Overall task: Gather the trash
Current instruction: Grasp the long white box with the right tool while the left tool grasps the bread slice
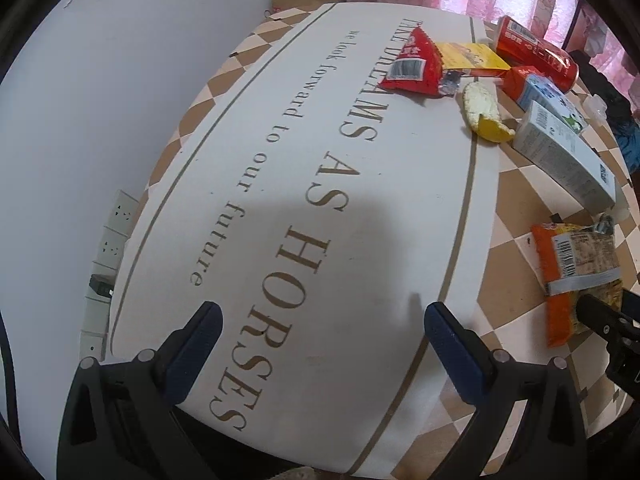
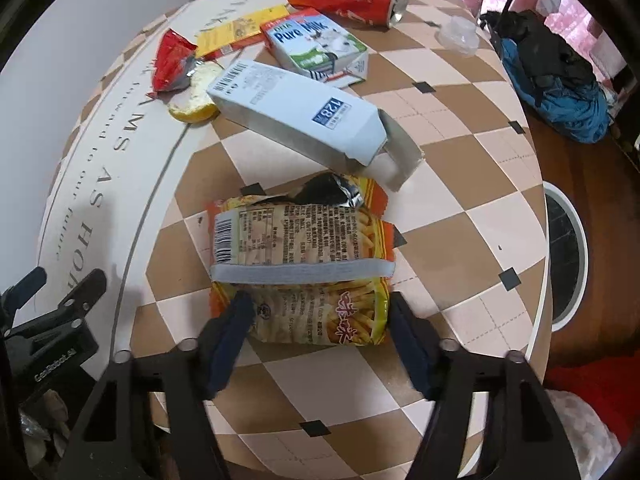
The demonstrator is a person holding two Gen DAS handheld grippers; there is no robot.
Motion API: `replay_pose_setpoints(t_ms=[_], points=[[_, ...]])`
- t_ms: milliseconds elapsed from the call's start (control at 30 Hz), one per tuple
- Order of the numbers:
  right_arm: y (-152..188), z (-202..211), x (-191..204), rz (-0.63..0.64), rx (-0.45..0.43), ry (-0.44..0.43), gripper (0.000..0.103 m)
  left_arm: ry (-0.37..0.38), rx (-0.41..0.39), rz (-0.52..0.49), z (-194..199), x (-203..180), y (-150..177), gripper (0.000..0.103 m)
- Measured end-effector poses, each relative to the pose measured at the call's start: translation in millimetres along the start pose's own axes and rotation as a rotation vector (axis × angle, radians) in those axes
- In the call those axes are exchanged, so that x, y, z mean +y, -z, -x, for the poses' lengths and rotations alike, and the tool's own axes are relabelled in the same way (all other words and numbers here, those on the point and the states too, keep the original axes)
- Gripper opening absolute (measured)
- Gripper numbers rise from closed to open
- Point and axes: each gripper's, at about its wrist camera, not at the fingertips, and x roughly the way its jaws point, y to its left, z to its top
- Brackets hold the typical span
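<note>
Seven-odd trash items lie uncollected on the checkered round tabletop (image 2: 460,216). Right gripper (image 2: 320,320) jaws straddle the crumpled yellow-orange fries snack bag (image 2: 300,252), contact unclear, probably not pinching yet. Left gripper (image 1: 320,324) jaws spread, empty.

left gripper (image 1: 320,332) jaws apart over white lettered table (image 1: 280,160), nothing between them, red wrapper (image 1: 412,64), yellow packet (image 1: 468,56), banana peel (image 1: 484,110), red can (image 1: 536,52), two cartons (image 1: 560,152), orange snack bag (image 1: 572,268) beside right gripper (image 1: 612,320)
</note>
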Motion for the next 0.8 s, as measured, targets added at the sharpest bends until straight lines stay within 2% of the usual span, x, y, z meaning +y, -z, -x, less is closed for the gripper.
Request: replay_pose_setpoints(t_ms=[33,100,200,300,500,567,667,767,800], points=[[3,2,-1,-0.004,-0.008,-0.007,0.057,0.003,-0.002,-0.002,1,-1,-1,0.103],[7,5,-2,-0.002,-0.015,-0.013,0.037,0.010,-0.004,-0.005,3,-5,-3,0.103],[9,10,-15,-0.038,-0.025,-0.038,0.027,0.027,-0.003,-0.008,6,-9,-8,0.103],[12,22,-34,-0.090,-0.051,-0.054,0.023,0.045,-0.006,-0.009,11,-13,-13,0.103],[4,54,-81,-0.185,-0.129,-0.041,0.021,0.066,-0.018,-0.003,20,-19,-29,0.103],[-4,60,-96,-0.206,-0.136,-0.038,0.021,0.079,-0.017,0.003,21,-23,-38,0.103],[-18,62,-112,-0.250,-0.122,-0.079,0.022,0.118,0.005,0.034,16,-29,-58,0.103],[-42,58,-112,-0.270,-0.108,-0.142,0.031,0.180,0.043,0.050,4,-37,-87,0.103],[-53,56,-106,-0.258,-0.115,-0.169,0.042,0.204,0.059,0.050,-2,-41,-97,0.102]])
